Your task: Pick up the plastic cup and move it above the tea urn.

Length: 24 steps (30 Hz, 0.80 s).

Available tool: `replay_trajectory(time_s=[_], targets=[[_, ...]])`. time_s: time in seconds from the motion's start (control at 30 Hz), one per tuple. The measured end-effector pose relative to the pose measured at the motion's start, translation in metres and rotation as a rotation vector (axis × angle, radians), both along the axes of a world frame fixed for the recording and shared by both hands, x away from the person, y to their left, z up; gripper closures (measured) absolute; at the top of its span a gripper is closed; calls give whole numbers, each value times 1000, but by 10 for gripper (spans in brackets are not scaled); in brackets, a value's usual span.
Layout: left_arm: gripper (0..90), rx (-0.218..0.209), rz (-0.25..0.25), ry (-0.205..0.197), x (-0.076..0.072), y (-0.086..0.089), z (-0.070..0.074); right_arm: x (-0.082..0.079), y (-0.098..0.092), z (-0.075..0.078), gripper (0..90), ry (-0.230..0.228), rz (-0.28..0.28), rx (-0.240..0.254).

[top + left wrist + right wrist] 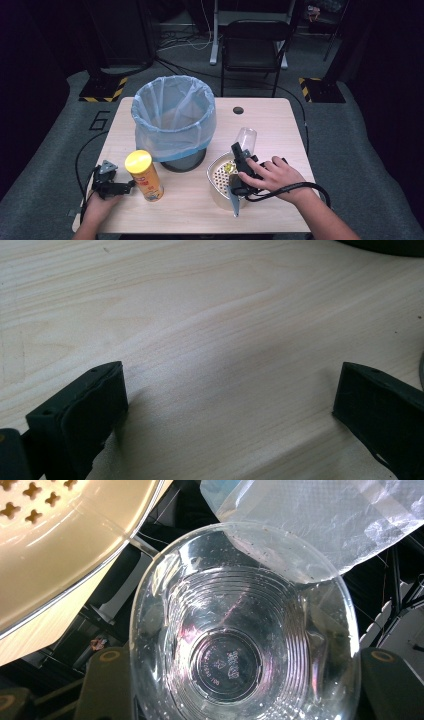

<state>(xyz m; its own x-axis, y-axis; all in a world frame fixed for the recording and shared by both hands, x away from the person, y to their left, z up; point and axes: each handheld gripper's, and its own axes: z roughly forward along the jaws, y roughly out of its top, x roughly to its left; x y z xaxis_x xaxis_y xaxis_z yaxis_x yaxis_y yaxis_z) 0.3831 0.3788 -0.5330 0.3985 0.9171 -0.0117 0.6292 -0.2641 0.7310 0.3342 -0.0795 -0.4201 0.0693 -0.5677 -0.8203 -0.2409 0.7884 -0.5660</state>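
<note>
A clear plastic cup (pixel 246 137) is held above the table, just past the far rim of a perforated beige basin (pixel 218 176). My right gripper (pixel 241 152) is shut on it. In the right gripper view the cup (pixel 235 645) faces me mouth first, empty and squeezed slightly oval between the two jaws, with my right gripper (pixel 247 682) pressing on both its sides. My left gripper (pixel 129 186) rests low at the table's front left, beside a yellow chip can (pixel 144 175). My left gripper (pixel 230 405) stands open over bare wood, with nothing between its jaws.
A bin lined with a pale blue bag (pixel 172 120) stands at the middle back of the table, and its bag (pixel 325 520) hangs just beyond the cup. The basin (pixel 55 555) holds a small yellow item (pixel 229 167). A black chair (pixel 252 45) stands behind the table.
</note>
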Motion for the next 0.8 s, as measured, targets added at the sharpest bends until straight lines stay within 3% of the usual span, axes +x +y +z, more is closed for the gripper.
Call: replay_trajectory(time_s=[0.13, 0.17, 0.23, 0.27, 0.4, 0.43, 0.47, 0.5, 0.53, 0.6, 0.63, 0.67, 0.77, 0.8], targets=[[6, 0, 0, 0, 0, 0, 0, 0, 0, 0, 380, -2, 4, 3], [7, 0, 0, 0, 0, 0, 0, 0, 2, 3, 380, -46, 31, 12], [6, -1, 0, -1, 0, 0, 0, 0, 2, 3, 380, -48, 31, 10], [7, -1, 0, -1, 0, 0, 0, 0, 0, 1, 380, 3, 0, 0], [6, -1, 0, -1, 0, 0, 0, -1, 1, 2, 380, 9, 8, 4], [6, -1, 0, -1, 0, 0, 0, -1, 1, 3, 380, 1, 13, 10], [7, -1, 0, 0, 0, 0, 0, -1, 3, 5, 380, -34, 36, 24], [6, -1, 0, 0, 0, 0, 0, 0, 3, 6, 380, -29, 38, 27], [7, -1, 0, -1, 0, 0, 0, 0, 2, 5, 379, 15, 11, 18], [7, -1, 0, 0, 0, 0, 0, 0, 3, 9, 379, -12, 34, 49], [7, -1, 0, -1, 0, 0, 0, 1, 1, 5, 379, 42, 29, 68], [7, -1, 0, -1, 0, 0, 0, 2, 2, 7, 379, 44, 29, 41], [6, -1, 0, 0, 0, 0, 0, 2, 0, 8, 378, 42, 18, 57], [6, 0, 0, 0, 0, 0, 0, 3, 0, 10, 378, 14, 34, 68]])
